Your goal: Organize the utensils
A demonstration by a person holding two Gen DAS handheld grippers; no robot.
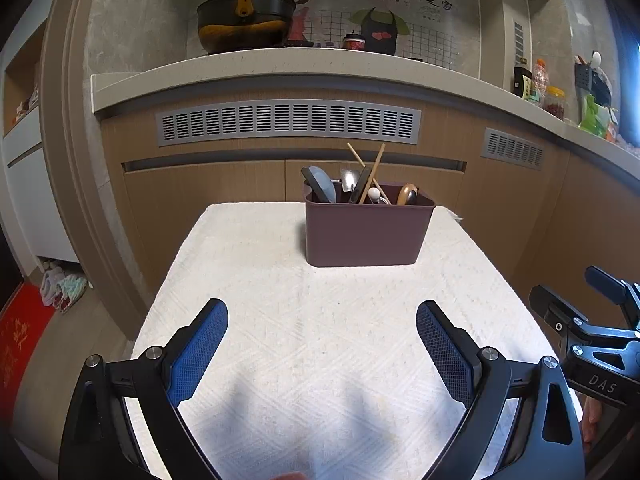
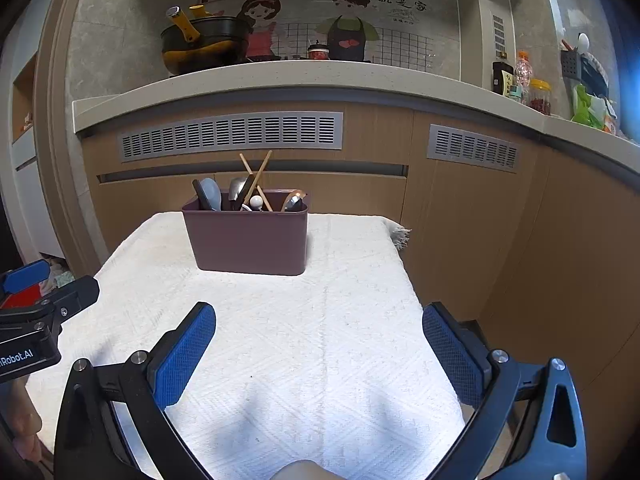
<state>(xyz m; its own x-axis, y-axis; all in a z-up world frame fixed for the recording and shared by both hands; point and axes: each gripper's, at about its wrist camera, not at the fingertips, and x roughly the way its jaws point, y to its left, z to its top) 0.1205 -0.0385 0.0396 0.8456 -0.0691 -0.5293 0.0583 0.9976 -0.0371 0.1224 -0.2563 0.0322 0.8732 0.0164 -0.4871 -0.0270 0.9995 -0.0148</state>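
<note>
Utensils in the bin, both our tools spread apart

We see the maroon bin (image 1: 368, 232) of utensils (image 1: 360, 184) at the far middle of our white-clothed worktop (image 1: 280, 320); left tool (image 1: 322, 344) and right tool (image 2: 320, 344) hover empty before wood cabinets (image 2: 460, 220).

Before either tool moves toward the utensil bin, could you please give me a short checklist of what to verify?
1. Left tool open and empty: ok.
2. Right tool open and empty: ok.
3. Bin upright on the cloth: ok.
4. Chopsticks crossed, sticking above the rim: ok to grasp.
5. Path over the cloth to the bin unobstructed: ok.
6. Whether utensils are sorted inside the bin: cannot tell.
</note>
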